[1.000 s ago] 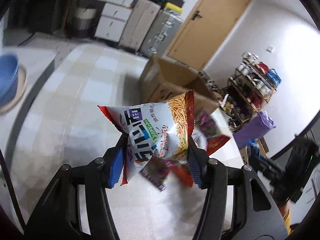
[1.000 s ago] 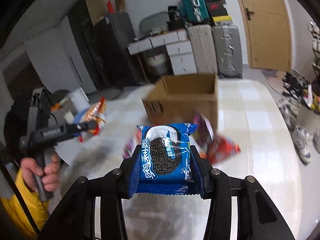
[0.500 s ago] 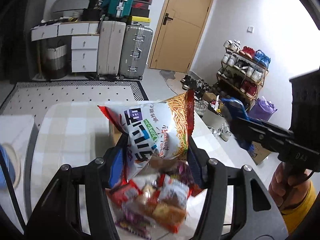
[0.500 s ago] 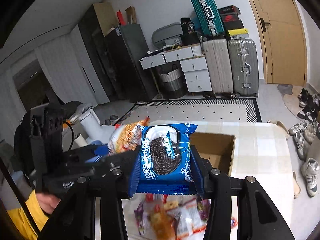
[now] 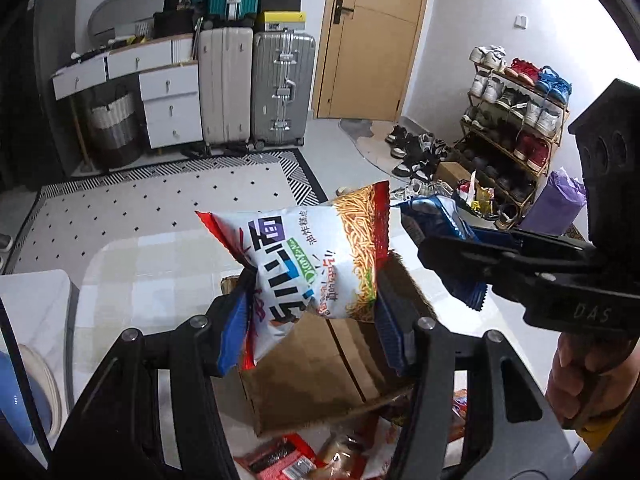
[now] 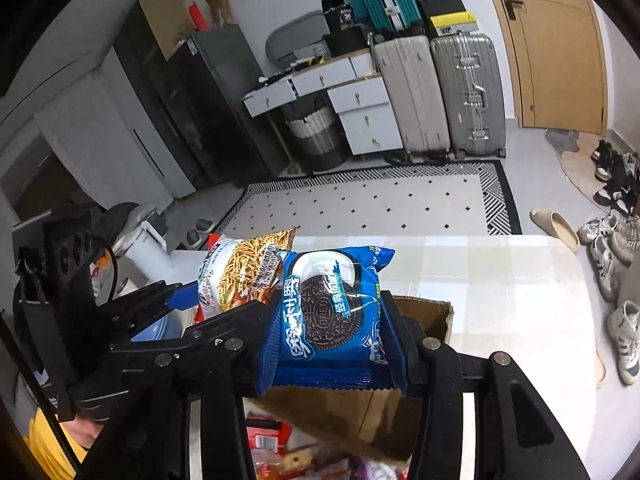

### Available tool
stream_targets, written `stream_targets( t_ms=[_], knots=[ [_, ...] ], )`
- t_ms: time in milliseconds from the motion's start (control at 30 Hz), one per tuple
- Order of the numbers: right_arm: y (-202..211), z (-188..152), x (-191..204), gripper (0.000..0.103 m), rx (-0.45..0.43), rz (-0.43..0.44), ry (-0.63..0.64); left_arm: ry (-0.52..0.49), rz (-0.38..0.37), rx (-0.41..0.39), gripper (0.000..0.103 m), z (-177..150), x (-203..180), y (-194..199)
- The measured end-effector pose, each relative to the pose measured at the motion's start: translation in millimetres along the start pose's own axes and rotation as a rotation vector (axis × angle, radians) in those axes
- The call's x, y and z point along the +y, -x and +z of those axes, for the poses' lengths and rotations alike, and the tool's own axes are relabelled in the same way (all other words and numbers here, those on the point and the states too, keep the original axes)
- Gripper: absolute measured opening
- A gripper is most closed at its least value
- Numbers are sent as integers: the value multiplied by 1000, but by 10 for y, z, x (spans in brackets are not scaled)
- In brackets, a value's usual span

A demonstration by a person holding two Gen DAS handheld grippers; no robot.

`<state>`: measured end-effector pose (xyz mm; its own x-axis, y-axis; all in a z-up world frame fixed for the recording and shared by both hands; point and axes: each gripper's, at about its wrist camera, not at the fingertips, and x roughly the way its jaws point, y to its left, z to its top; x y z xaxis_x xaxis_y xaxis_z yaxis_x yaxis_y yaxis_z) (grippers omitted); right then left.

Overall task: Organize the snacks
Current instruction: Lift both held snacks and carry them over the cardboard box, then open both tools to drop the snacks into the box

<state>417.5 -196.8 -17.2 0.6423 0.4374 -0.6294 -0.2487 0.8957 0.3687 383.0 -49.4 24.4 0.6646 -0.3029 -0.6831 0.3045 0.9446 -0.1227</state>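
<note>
Suitcases [image 5: 256, 84] and a tan door [image 5: 372, 36] line the far wall beyond a patterned rug [image 6: 372, 204], and a pale checked table [image 6: 512, 280] fills the near ground. On that table stands an open cardboard box [image 5: 320, 376], with a heap of loose snack packets [image 6: 296, 456] lying just near of it. The left gripper [image 5: 310, 320] is clamped on a white noodle-snack bag [image 5: 308, 264], held in the air above the box's left part. The right gripper [image 6: 332, 328] is clamped on a blue Oreo packet [image 6: 328, 308], raised over the box's near edge. Both packets hang close together, the noodle-snack bag just left of the Oreo packet, with their edges overlapping in the right wrist view. A shoe rack [image 5: 516, 120] stands by the right wall.
</note>
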Motion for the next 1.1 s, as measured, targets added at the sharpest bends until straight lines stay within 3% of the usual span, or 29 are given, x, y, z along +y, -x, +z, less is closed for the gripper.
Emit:
stream_targets(
  t_ms=[167,500,1100],
  knots=[
    [-206,-52,-96,45,32,-3,-11,3,0,39,53,48,182,-445],
    [-345,-170,-152,45,68,-15,-14,4,0,76,53,12,285,-889],
    [-405,-332,-167,46,112,-44,-11,-35,-9,115,56,-213,186,-1059]
  ],
)
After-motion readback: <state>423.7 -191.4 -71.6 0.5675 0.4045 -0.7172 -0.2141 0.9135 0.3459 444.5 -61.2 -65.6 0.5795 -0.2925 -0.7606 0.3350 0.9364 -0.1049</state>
